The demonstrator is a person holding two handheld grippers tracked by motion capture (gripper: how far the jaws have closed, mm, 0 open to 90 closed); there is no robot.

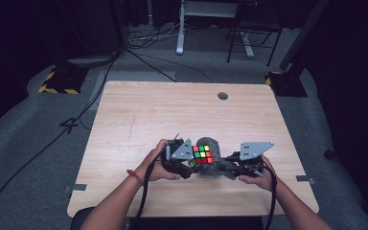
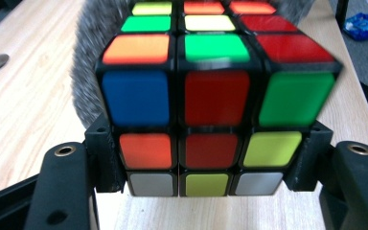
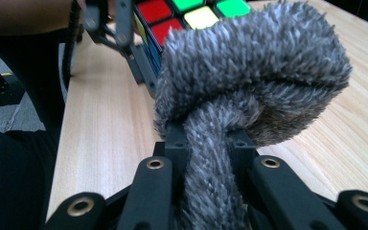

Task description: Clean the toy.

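Cube (image 2: 213, 103) sits clamped in left gripper (image 2: 206, 163), grey cloth (image 3: 249, 81) behind.

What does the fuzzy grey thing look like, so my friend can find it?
Look at the near edge of the wooden table, between the person's two hands. The right gripper pinches a shaggy grey cloth that curls against the puzzle cube. It is the soft, furry thing; the cube beside it is hard with bright squares.

Glossy plastic cube (image 2: 215, 91) with smooth coloured stickers; shaggy grey cloth (image 3: 254, 76), fuzzy and matt; pale wood-grain desk (image 1: 172, 115), smooth; matt black plastic tools (image 2: 206, 191) with brass rivets
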